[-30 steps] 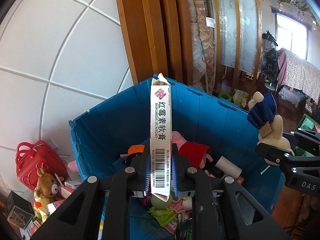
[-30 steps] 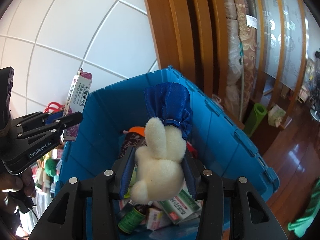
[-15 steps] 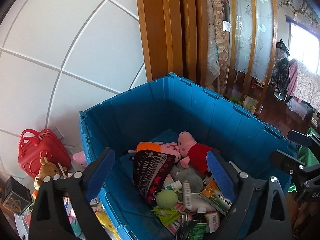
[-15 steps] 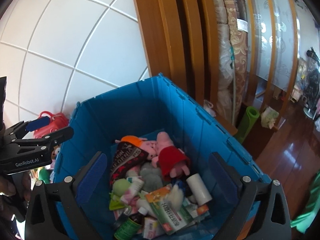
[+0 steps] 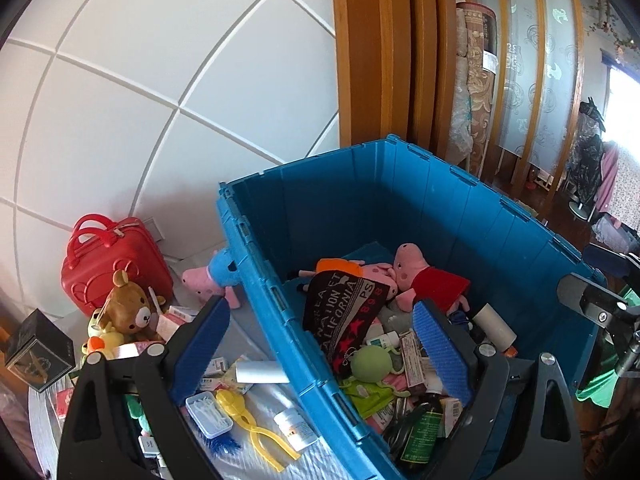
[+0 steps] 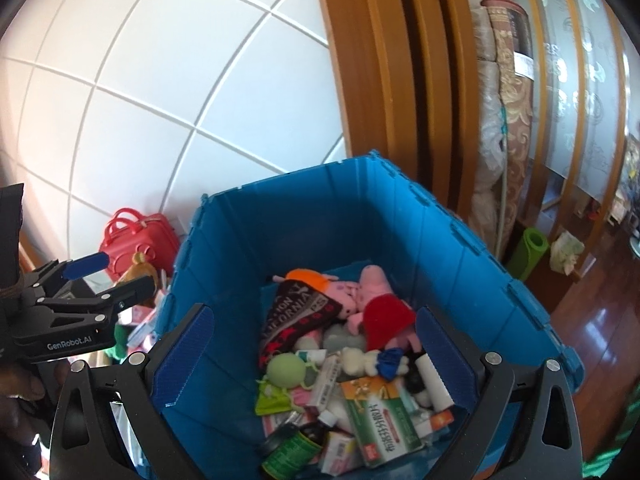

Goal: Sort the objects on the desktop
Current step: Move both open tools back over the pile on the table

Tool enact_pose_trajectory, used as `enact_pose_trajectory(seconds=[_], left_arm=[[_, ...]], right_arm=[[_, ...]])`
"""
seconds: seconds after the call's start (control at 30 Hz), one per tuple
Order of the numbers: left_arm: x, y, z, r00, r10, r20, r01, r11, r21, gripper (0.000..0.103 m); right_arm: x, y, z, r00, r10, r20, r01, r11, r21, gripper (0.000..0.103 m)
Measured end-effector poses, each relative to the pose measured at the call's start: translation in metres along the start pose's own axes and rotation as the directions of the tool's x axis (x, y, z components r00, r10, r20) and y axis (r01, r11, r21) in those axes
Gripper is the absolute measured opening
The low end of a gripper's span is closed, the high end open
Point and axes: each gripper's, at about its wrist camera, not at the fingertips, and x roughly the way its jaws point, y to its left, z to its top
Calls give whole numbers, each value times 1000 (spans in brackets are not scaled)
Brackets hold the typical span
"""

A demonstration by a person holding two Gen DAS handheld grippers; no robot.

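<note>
1. White panelled wall (image 5: 160,80) behind everything; wooden door frame (image 5: 372,60) to its right, with a rolled carpet (image 6: 504,120) leaning beside the frame.
2. Blue crate (image 5: 500,220) stands ahead of both tongs, open-topped and part filled.
3. Left gripper (image 5: 320,348): jaws wide apart, nothing between the pads. It straddles the crate's near-left wall, with the left finger outside over the table clutter and the right finger over the crate's contents.
4. Right gripper (image 6: 312,356): jaws wide apart and empty, both fingers over the crate interior.
5. Both sets of jaws have just been opening; nothing is between either pair now.
6. White plush rabbit (image 6: 360,360) in a blue dress lies in the crate between the right gripper's fingers, among medicine boxes (image 6: 380,416).
7. Farther ahead of it lie a pink pig plush (image 6: 376,300) in red and a black printed cloth (image 6: 296,312).
8. Green round toy (image 6: 286,368) sits just left of the rabbit; a dark green-labelled bottle (image 6: 292,452) lies nearest the camera.
9. Outside the crate, ahead-left of the left gripper: red case (image 5: 112,256), brown bear plush (image 5: 132,312), another pig plush (image 5: 212,276) against the crate wall.
10. Below the left finger: yellow plastic clamp toy (image 5: 252,424) and a small clear box (image 5: 208,412).
</note>
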Motion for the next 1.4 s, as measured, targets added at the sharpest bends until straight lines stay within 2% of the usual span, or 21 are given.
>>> enact_pose_trajectory(seconds=[0.23,0.5,0.87,1.13,1.27,1.4], left_arm=[[-19,61,-36,999,44,-17,-46,995,-94,94],[-45,135,-79,997,76,-34,-80,986,-150,94],[-67,238,-147,988,122,-96,-140,967,-214,94],[-64,300,-200,972,165,-167,-205,943,-260,94],[-52,331,-231,954,202,-222,-261,923,-282,94],[-31,366,-260,938,231,-259,-307,900,-309,94]], right_arm=[[-1,53,-2,999,51,-15,-52,995,-82,103],[-3,125,-9,998,67,-20,-69,989,-133,103],[8,227,-44,989,110,-99,-127,974,-188,103],[54,288,-88,970,125,-209,-176,953,-245,103],[87,303,-118,957,115,-266,-188,945,-268,103],[130,308,-154,941,71,-330,-170,944,-281,103]])
